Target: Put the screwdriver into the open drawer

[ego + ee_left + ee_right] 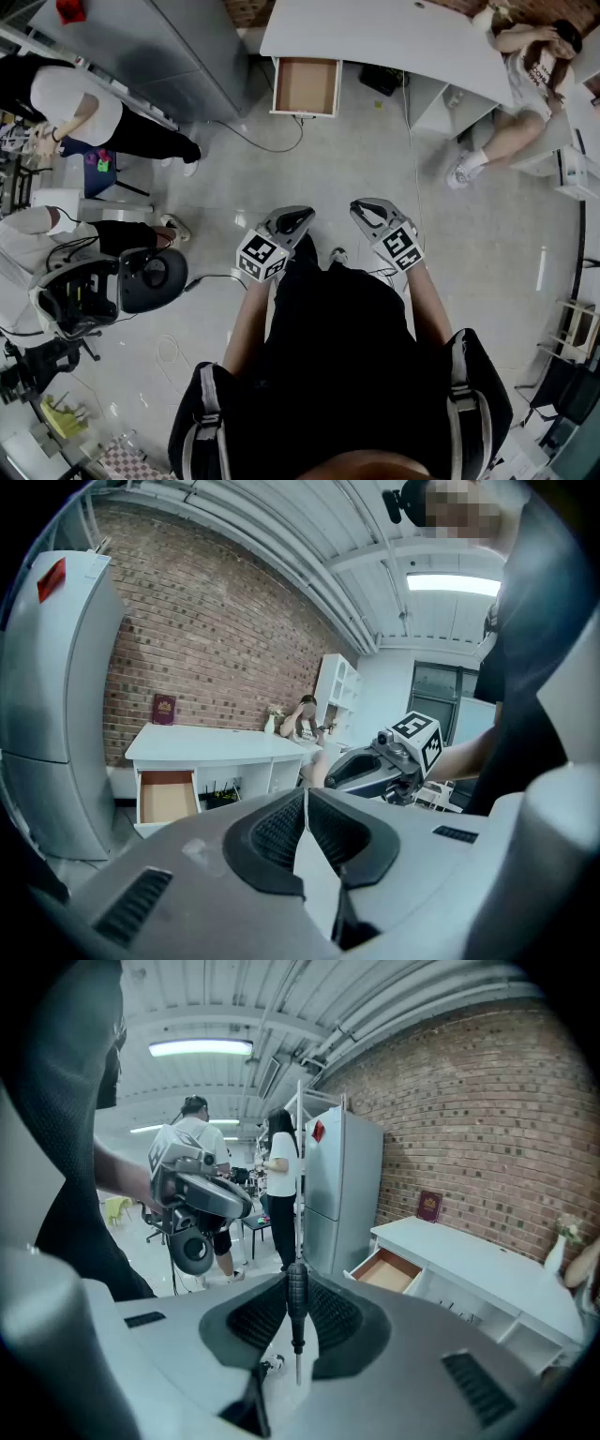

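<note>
Your right gripper [367, 210] has its fingers [339, 1321] clamped on the screwdriver [296, 1299]. In the right gripper view the black handle stands upright between the ribbed pads, and the thin metal shaft points to 6 o'clock, back toward the camera. Your left gripper [298, 217] holds nothing, and its fingers [272, 832] are pressed together. Both grippers hang side by side above the floor [281, 169], just in front of you. The open drawer [305, 86] juts from under the white bench [375, 33] at 12 o'clock in the head view, well apart from the screwdriver. Seen from the right fingers, it lies at 2 o'clock.
</note>
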Available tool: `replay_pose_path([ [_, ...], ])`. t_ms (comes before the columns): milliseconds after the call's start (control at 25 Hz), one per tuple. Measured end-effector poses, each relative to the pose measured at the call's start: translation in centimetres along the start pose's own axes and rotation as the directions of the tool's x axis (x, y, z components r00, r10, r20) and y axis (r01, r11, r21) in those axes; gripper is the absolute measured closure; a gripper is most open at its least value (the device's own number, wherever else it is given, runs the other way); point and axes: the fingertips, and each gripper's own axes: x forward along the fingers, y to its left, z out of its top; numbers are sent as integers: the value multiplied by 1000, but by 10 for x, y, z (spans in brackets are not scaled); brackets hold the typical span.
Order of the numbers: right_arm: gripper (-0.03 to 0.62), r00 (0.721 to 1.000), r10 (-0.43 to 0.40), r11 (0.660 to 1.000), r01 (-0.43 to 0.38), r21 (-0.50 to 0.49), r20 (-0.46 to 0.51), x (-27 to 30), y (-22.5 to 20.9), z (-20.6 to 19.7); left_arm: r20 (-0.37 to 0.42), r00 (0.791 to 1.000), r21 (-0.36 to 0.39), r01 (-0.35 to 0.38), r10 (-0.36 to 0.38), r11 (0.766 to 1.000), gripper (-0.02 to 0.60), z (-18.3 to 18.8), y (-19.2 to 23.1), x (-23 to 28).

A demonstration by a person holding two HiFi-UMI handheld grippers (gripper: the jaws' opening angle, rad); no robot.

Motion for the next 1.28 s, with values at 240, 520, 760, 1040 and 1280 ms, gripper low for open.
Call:
replay_pose_path([
  [240, 470, 1000, 0, 1000, 0, -1, -9, 4, -17, 5, 8, 1000, 1, 1, -1, 1000, 558, 16, 13, 12],
  [520, 471, 1000, -1, 1000, 1, 5, -18, 19, -30, 11, 3, 1000, -12, -1, 1, 1000, 558, 20, 33, 16],
  [760, 471, 1000, -2, 1000, 2, 12, -24, 31, -42, 20, 0, 1000, -20, 9, -9, 1000, 558, 25, 50, 22],
  [1040, 470, 999, -10, 1000, 10, 13, -38, 53, -59, 32, 2, 1000, -26, 19, -19, 999, 560, 33, 81, 24],
  [1280, 470, 998, -9, 1000, 10, 8, -55, 75, -70, 43, 6, 1000, -29, 27, -27, 999, 558, 39, 110, 24],
])
